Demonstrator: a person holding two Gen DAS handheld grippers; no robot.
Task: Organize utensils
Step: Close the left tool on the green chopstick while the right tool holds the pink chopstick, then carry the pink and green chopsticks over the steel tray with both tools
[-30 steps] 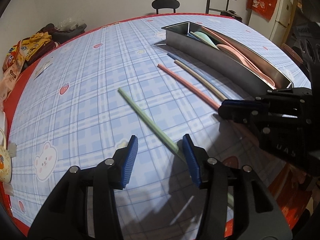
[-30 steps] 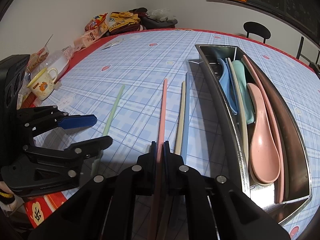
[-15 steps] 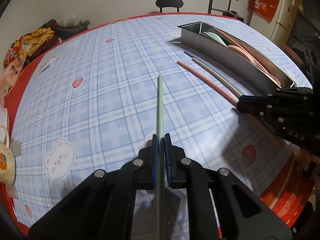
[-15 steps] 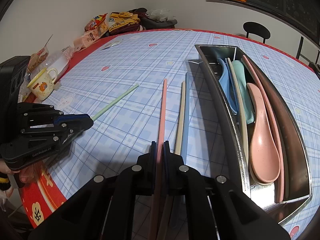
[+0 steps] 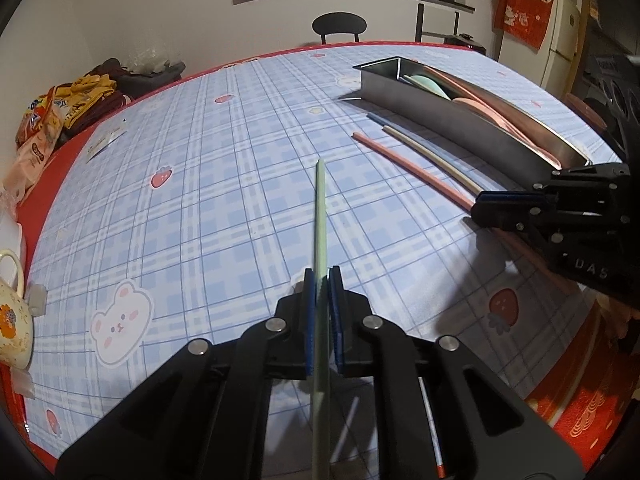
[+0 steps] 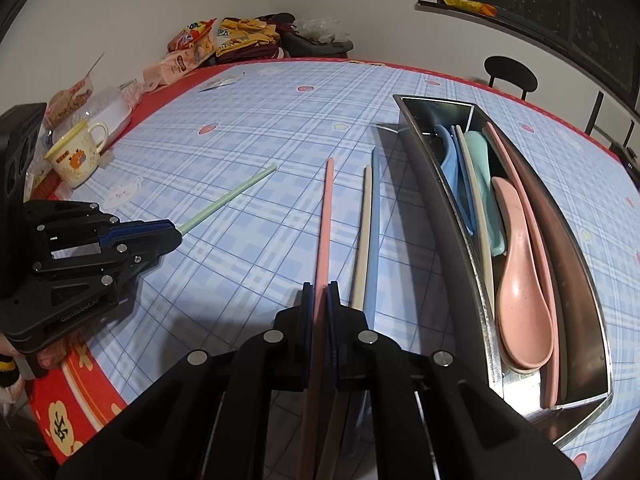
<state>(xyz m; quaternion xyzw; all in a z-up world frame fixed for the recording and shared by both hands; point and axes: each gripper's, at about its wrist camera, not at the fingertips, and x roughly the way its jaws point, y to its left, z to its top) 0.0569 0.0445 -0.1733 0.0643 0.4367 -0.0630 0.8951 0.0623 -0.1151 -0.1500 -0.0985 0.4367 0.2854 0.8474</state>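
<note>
Left wrist view: the left gripper [image 5: 322, 276] is clamped tight on the long pale green chopstick [image 5: 321, 216], which runs up the middle of the frame from between the blue pads [image 5: 309, 300], its far tip over the blue plaid tablecloth [image 5: 192, 184]. Right wrist view: the right gripper [image 6: 320, 292] is likewise closed hard on the long pink chopstick [image 6: 326, 216], lower centre, with a cream chopstick [image 6: 362, 240] and a blue chopstick [image 6: 373, 232] lying just beside it on the cloth. The long stainless steel utensil tray [image 6: 444, 208], at the right of the frame, already holds spoons and chopsticks.

Both sticks are pinched near one end, so each could pivot or slip out during the carry. Swinging the pink one towards the tray may knock its two neighbours or catch the tray's near wall.
</note>
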